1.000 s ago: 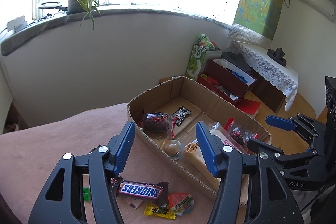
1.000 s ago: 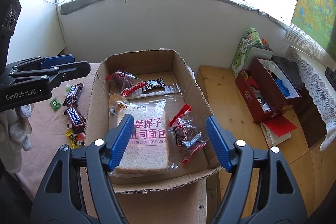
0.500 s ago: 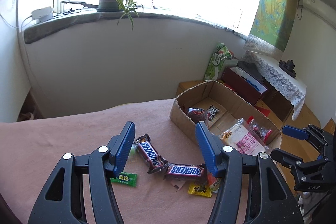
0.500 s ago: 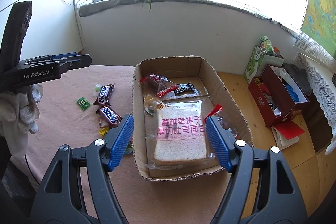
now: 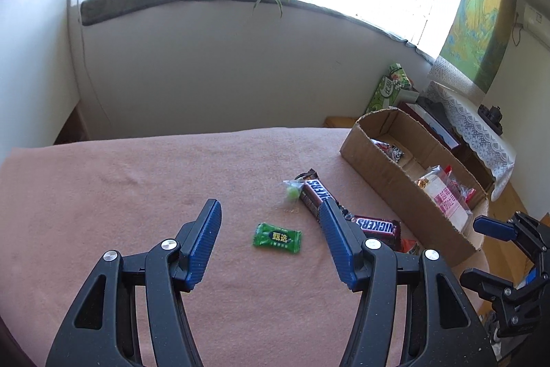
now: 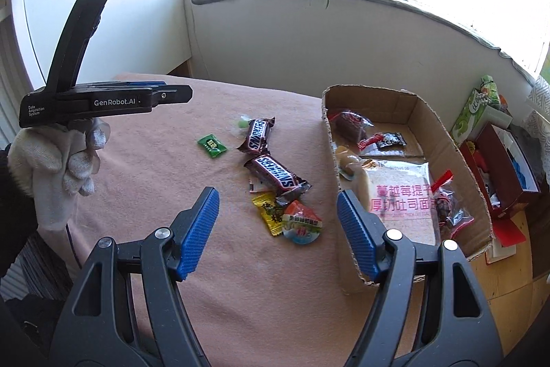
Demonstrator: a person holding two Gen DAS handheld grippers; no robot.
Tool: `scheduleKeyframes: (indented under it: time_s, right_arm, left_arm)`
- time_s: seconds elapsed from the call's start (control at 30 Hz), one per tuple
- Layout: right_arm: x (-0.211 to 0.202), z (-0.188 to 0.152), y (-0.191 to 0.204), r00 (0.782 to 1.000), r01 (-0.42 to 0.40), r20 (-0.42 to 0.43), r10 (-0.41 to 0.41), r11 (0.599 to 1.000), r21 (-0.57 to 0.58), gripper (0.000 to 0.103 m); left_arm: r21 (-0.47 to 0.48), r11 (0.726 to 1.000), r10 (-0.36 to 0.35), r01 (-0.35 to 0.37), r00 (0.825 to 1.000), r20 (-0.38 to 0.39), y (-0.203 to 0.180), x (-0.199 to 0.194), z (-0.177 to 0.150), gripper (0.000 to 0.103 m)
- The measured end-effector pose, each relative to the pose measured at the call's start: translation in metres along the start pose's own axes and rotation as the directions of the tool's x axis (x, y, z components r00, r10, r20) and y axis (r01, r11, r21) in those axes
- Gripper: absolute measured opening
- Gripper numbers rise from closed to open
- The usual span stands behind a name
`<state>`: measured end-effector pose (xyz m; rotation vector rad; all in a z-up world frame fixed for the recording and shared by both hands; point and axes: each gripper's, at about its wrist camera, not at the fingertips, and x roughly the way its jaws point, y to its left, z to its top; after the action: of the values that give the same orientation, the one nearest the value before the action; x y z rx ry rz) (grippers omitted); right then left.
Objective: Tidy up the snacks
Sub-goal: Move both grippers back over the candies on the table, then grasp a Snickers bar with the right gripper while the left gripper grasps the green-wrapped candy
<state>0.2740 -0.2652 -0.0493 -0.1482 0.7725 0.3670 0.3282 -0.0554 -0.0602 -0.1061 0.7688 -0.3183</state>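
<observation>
My left gripper (image 5: 271,233) is open and empty, hovering above a green candy (image 5: 277,237) on the pink table cloth. Two Snickers bars (image 5: 314,193) (image 5: 378,227) lie to its right. In the right wrist view my right gripper (image 6: 278,229) is open and empty above a yellow packet (image 6: 270,215) and a jelly cup (image 6: 302,224). The Snickers bars (image 6: 259,135) (image 6: 276,174) and green candy (image 6: 212,145) lie beyond. The cardboard box (image 6: 474,181) at the right holds a toast bag (image 6: 400,191) and small packets.
The left gripper's body (image 6: 103,100) and a gloved hand (image 6: 51,157) sit at the left of the right wrist view. A small clear-wrapped green sweet (image 5: 292,191) lies by the Snickers. A red box (image 6: 498,167) and green carton (image 6: 476,105) stand on the wooden floor beyond the table.
Both grippers have swung left, away from the cardboard box and over the loose snacks on the cloth. Both stay open and empty.
</observation>
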Motion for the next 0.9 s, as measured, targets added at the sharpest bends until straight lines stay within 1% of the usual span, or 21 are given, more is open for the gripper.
scheduleKeyframes:
  time_s: [0.07,0.2,0.3,0.43,0.57,0.63,0.7,0.8,0.9]
  right_arm:
    - [0.008,-0.003,0.007,1.000,-0.023,-0.018,0.022,1.000,-0.007,0.074]
    - [0.026,0.000,0.014,0.997,-0.044,-0.058,0.042,0.999,-0.024,0.074]
    - [0.037,0.012,0.016,0.995,-0.064,-0.077,0.061,0.998,-0.027,0.074]
    - [0.055,0.037,0.008,0.988,-0.111,-0.102,0.115,0.993,0.043,0.074]
    - [0.083,0.061,-0.003,0.975,-0.152,-0.140,0.172,0.978,0.142,0.073]
    - [0.100,0.070,-0.005,0.966,-0.164,-0.169,0.194,0.971,0.174,0.069]
    - [0.120,0.077,-0.005,0.958,-0.157,-0.206,0.197,0.968,0.196,0.067]
    - [0.146,0.083,-0.002,0.948,-0.138,-0.255,0.191,0.967,0.212,0.063]
    - [0.165,0.086,-0.001,0.942,-0.116,-0.285,0.177,0.969,0.218,0.059]
  left_arm:
    - [0.000,1.000,-0.003,0.003,1.000,-0.022,0.003,0.003,-0.007,0.059]
    - [0.006,1.000,-0.010,0.011,0.998,-0.054,0.007,0.009,-0.020,0.059]
    - [0.015,1.000,-0.020,0.021,0.997,-0.070,0.006,0.013,-0.024,0.055]
    - [0.021,0.999,-0.038,0.040,0.996,-0.087,0.006,0.018,-0.029,0.048]
    - [0.047,0.998,-0.047,0.053,0.992,-0.114,0.002,0.025,-0.033,0.046]
    - [0.065,0.997,-0.041,0.049,0.992,-0.121,-0.001,0.030,-0.033,0.046]
    - [0.094,0.994,-0.042,0.055,0.990,-0.132,-0.004,0.035,-0.032,0.046]
    - [0.136,0.990,-0.008,0.026,0.991,-0.130,-0.009,0.044,-0.028,0.046]
    - [0.141,0.990,0.001,0.018,0.990,-0.139,-0.008,0.053,-0.025,0.046]
